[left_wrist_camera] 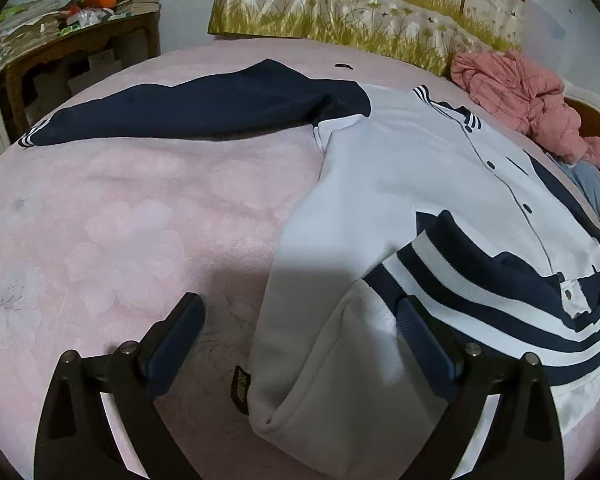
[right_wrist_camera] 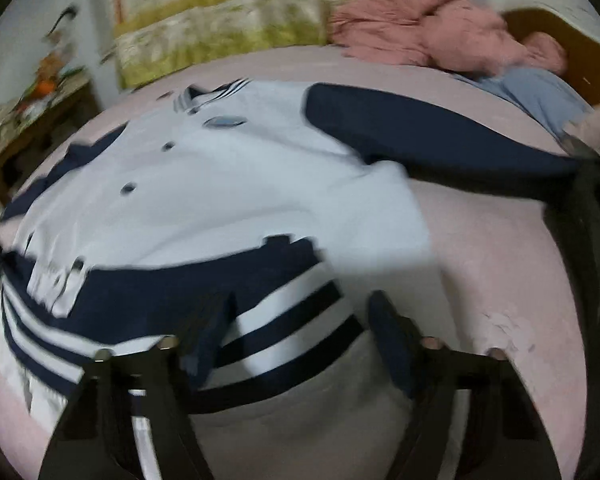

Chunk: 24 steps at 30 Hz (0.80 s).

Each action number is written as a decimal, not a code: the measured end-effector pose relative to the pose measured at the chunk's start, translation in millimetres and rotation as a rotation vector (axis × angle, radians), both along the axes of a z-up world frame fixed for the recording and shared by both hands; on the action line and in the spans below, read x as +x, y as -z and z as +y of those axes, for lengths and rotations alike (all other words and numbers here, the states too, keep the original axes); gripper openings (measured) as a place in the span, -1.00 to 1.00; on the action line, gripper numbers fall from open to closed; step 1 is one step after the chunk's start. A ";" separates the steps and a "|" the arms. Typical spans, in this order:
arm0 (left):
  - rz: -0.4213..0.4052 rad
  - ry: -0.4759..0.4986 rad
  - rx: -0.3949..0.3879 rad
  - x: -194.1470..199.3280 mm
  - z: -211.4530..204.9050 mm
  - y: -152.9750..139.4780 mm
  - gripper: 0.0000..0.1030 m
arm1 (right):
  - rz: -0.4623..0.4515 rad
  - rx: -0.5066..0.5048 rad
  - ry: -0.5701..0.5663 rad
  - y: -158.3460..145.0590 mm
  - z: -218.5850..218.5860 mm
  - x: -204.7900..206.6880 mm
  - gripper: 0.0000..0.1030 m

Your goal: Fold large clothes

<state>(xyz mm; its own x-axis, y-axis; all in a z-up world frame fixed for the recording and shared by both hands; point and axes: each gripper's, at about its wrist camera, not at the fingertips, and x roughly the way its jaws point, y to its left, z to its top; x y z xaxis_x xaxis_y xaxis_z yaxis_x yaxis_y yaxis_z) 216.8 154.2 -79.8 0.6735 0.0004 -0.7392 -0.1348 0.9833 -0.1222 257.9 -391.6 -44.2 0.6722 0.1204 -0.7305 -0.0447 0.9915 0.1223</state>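
White-and-navy jacket [left_wrist_camera: 400, 184] on pink bedspread [left_wrist_camera: 120, 220], hem beneath both wide-spread grippers: left gripper [left_wrist_camera: 300, 332], right gripper [right_wrist_camera: 296, 320].

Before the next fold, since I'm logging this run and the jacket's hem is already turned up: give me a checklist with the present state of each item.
1. Left gripper open: ok, jaws wide around the folded hem corner.
2. Right gripper open: ok, jaws apart over the striped hem.
3. Jacket body flat, buttoned front up: ok.
4. Left navy sleeve folded in: not ok, spread outward on the pink bedspread.
5. Right navy sleeve folded in: not ok, also stretched out.
6. Pink coat clear of jacket: cannot tell.
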 end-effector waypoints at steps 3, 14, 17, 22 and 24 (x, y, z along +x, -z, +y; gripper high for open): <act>-0.006 -0.002 0.026 -0.9 -3.4 0.6 0.87 | -0.071 0.008 0.069 -5.1 -9.3 -12.0 -0.89; -0.063 -0.046 0.053 -10.1 -1.9 -4.6 0.83 | -0.092 -0.069 0.155 -7.1 -8.2 -27.8 -0.41; -0.245 -0.070 0.014 -41.2 5.6 -23.6 0.80 | -0.212 -0.064 0.172 -28.6 -3.9 -64.3 0.09; -0.453 0.033 -0.074 -87.2 6.4 -43.0 0.91 | -0.335 -0.093 0.125 -51.3 21.1 -132.2 0.82; -0.407 0.113 -0.095 -79.6 -0.1 -40.0 0.91 | -0.361 -0.117 0.130 -56.1 27.1 -147.9 0.85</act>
